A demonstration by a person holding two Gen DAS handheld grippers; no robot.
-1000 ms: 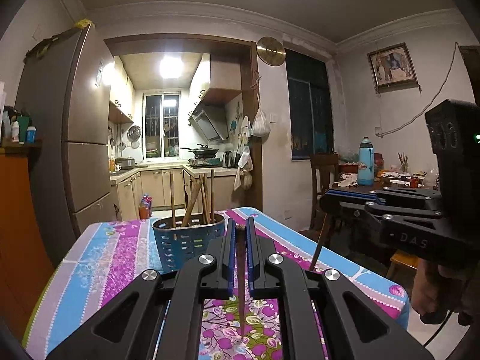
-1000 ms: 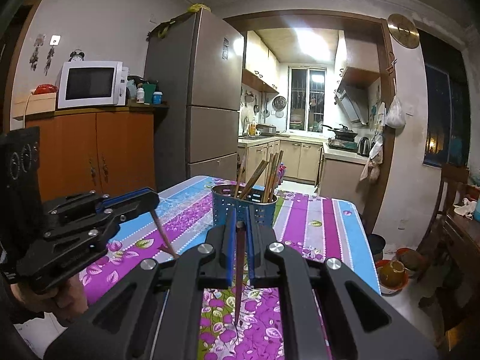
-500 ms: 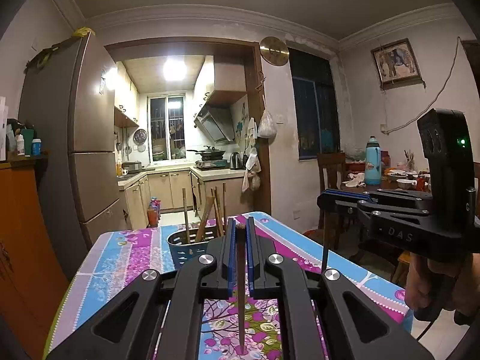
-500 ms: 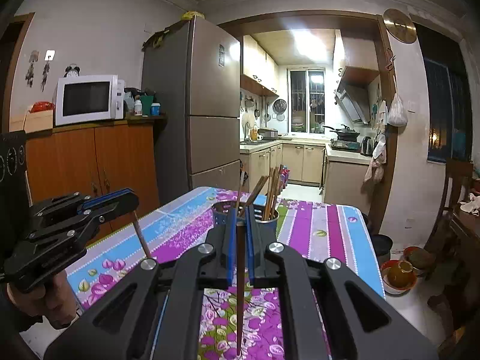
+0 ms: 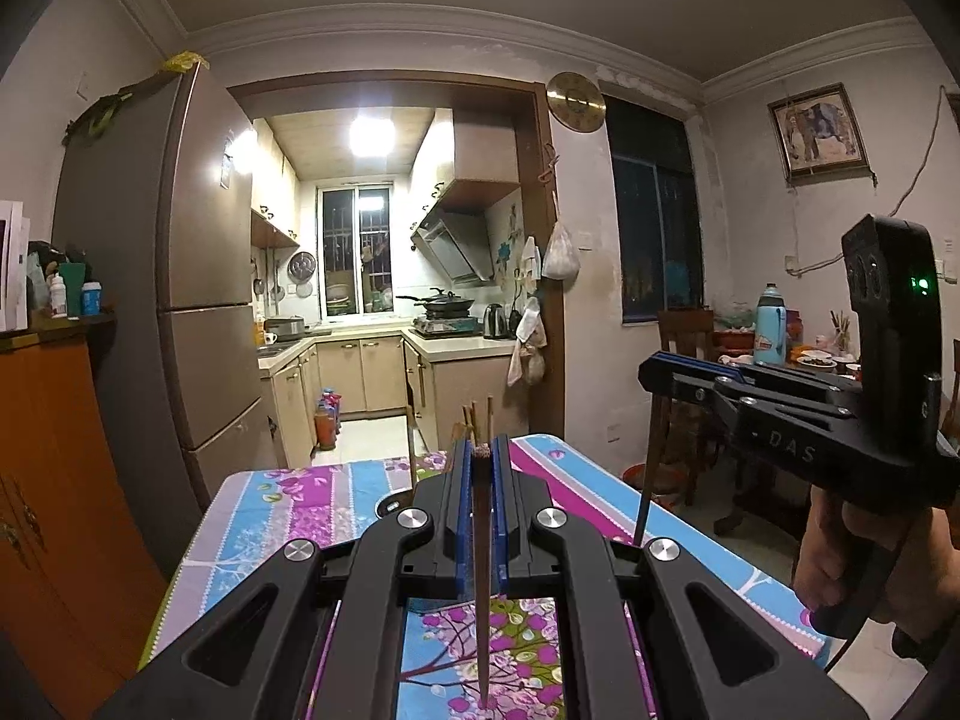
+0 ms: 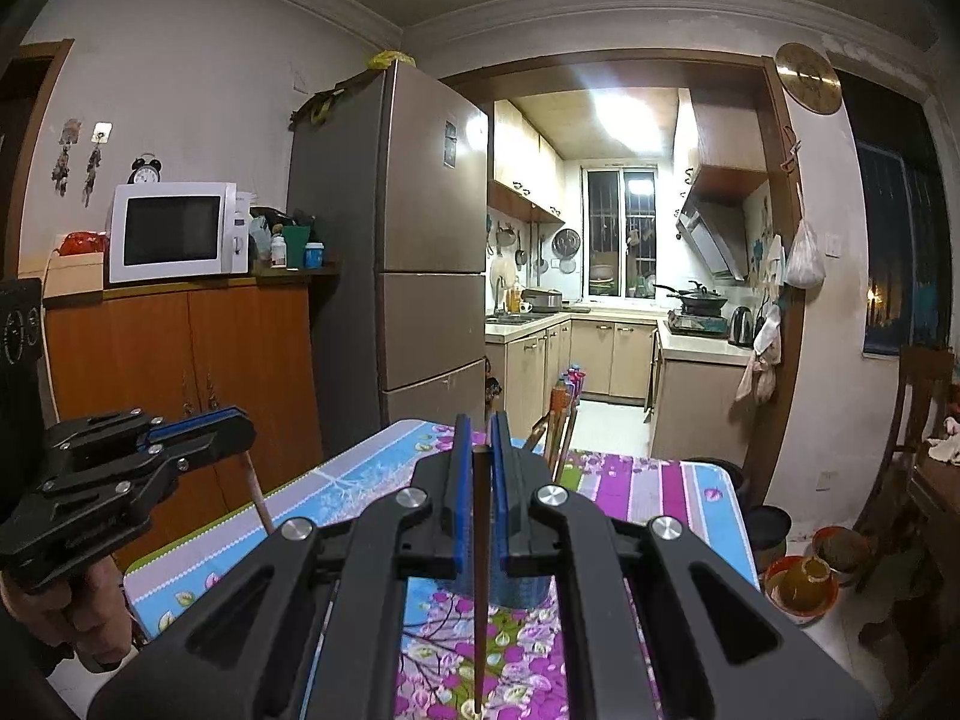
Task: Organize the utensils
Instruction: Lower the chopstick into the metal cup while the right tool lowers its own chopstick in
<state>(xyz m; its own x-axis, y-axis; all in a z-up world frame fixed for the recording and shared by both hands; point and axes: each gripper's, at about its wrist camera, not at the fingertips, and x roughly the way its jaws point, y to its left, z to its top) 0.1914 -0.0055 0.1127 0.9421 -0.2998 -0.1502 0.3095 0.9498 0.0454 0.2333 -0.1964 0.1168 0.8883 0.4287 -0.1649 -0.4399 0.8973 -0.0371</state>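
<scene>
While both hover over table [image 5: 282, 516] — left tongs [image 5: 480, 450] pinch chopstick [image 5: 482, 570], right tongs [image 6: 478, 450] likewise.

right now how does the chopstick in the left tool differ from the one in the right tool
The left tool grips its chopstick at the very top, blunt end level with the pads; the right tool's chopstick looks slimmer at the top. Seen from the other tool, the left chopstick looks paler, the right darker. Both hang tip-down, clamped, above the floral tablecloth.
</scene>
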